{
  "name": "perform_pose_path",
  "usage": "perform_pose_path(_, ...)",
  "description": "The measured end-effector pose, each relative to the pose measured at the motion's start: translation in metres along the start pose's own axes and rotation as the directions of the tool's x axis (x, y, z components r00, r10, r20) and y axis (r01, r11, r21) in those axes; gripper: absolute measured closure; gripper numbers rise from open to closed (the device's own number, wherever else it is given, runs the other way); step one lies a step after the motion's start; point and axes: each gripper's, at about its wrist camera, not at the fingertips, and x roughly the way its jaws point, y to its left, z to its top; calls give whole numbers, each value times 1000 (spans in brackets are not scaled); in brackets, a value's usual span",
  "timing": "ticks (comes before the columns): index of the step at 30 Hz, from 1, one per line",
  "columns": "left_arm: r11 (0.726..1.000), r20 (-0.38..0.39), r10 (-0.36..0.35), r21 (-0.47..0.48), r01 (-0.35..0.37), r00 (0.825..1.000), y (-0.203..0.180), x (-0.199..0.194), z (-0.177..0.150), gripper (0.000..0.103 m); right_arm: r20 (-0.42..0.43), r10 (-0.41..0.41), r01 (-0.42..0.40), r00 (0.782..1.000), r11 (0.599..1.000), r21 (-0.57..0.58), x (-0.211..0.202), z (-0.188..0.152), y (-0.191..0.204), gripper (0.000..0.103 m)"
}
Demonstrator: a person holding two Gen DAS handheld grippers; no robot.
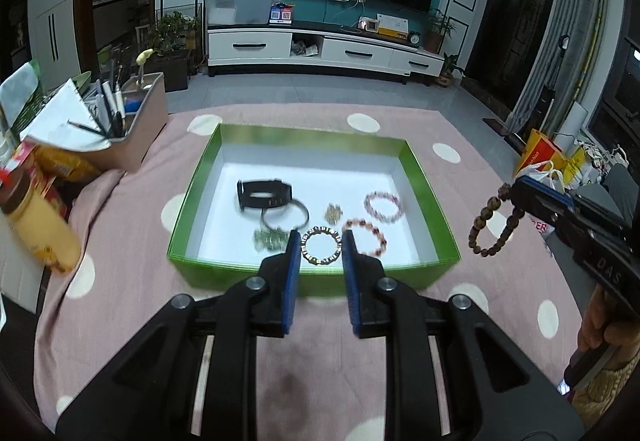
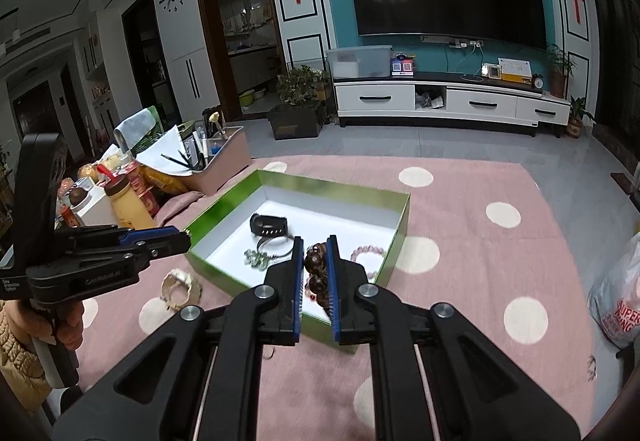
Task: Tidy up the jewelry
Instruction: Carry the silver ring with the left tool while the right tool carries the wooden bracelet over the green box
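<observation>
The right gripper (image 2: 314, 261) holds a brown bracelet (image 1: 494, 225) that hangs downward beside the box (image 1: 424, 177); the left gripper (image 1: 320, 245) is narrow and empty.

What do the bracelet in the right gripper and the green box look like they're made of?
The brown bead bracelet, clamped in the right gripper, looks like wood or seed beads: matt brown with darker mottling in the left view, though glossier close up, so polished stone is possible. The green box looks like glossy printed cardboard: thin straight walls, sheen outside, plain white inside.
</observation>
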Motion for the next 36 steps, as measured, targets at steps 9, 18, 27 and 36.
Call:
perform_pose_path(9,1000,-13,28,-6,-28,1000,1,48,48,83,-21,1,-1,1000,1000,4,42,32,-9,92)
perform_pose_path(18,999,-67,52,5,-52,996,1,104,70,83,-82,0,0,997,1000,8,95,51,-11,93)
perform_pose_path(27,998,-149,51,-15,-54,987,4,155,75,83,-169,4,4,986,999,46,144,53,-18,93)
perform_pose_path(36,997,-237,56,-34,-66,970,14,193,70,82,-288,36,4,957,990,138,192,45,-32,93)
